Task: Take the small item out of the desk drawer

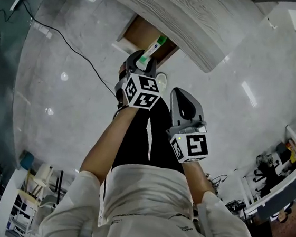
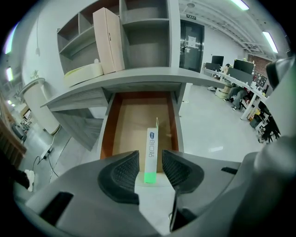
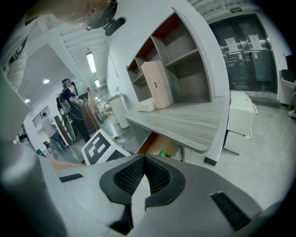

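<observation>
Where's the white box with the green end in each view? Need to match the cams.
Head view: box upper centre, poking out of the drawer.
Left gripper view: box lower centre, upright between the open jaws of the left gripper.
Right gripper view: only a green bit shows, just below centre.
Shared landmark: the open brown drawer under the grey desk top.

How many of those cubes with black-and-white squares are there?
2 cubes: one on the left gripper, near the open drawer; the other on the right gripper, closer to the person. No others seem hidden.
</observation>
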